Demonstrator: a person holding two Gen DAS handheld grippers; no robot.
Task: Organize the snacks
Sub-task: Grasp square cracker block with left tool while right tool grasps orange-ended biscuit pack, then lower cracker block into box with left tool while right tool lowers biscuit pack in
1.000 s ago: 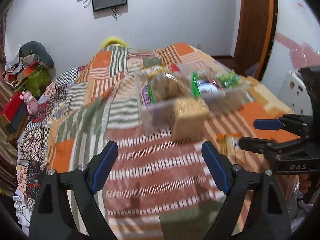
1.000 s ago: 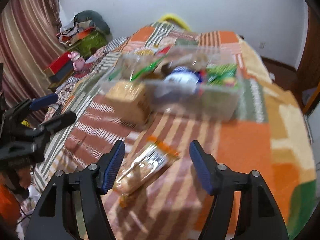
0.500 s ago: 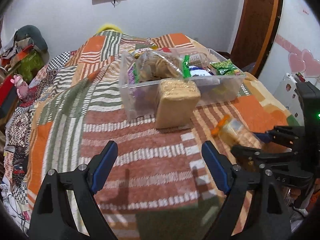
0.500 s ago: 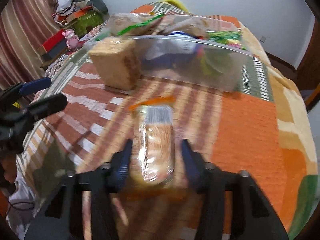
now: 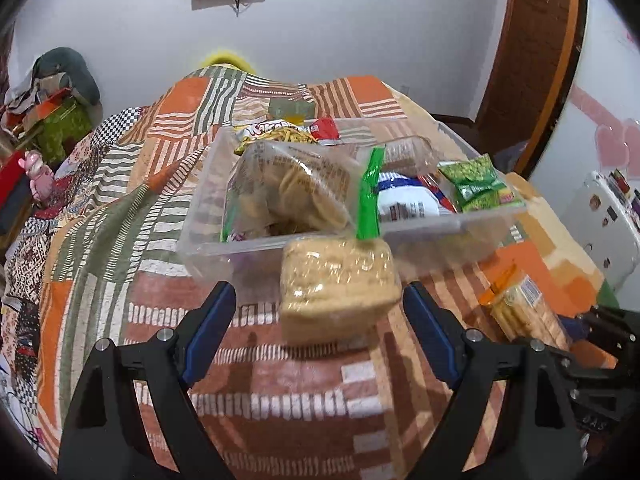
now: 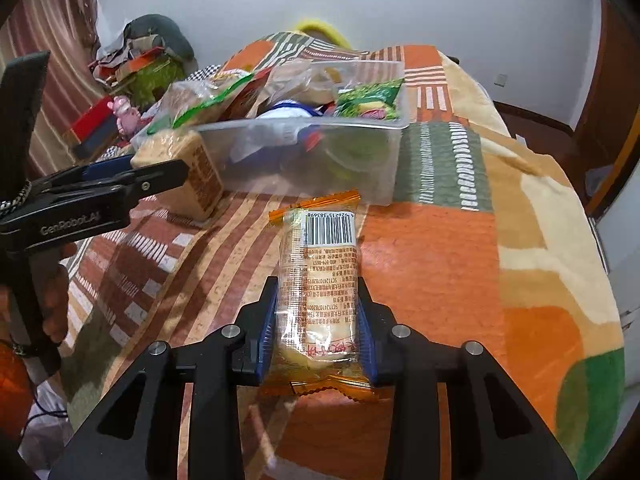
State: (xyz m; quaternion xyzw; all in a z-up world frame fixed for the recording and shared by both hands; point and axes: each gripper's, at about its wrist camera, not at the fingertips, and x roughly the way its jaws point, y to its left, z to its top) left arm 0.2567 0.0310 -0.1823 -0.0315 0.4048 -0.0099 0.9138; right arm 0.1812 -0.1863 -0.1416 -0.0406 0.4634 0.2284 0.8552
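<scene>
Left tongs (image 5: 316, 324): spread wide, holding nothing, the tan cracker block (image 5: 338, 282) between the blue pads without touching them.
Cracker block: on the patchwork bedspread (image 5: 120, 216), against the front wall of the clear bin (image 5: 452, 228).
Clear bin: on the bed, heaped with snack bags.
Right tongs (image 6: 318, 326): clamped on the orange-ended biscuit packet (image 6: 320, 280), barcode facing up, near the bin.
</scene>
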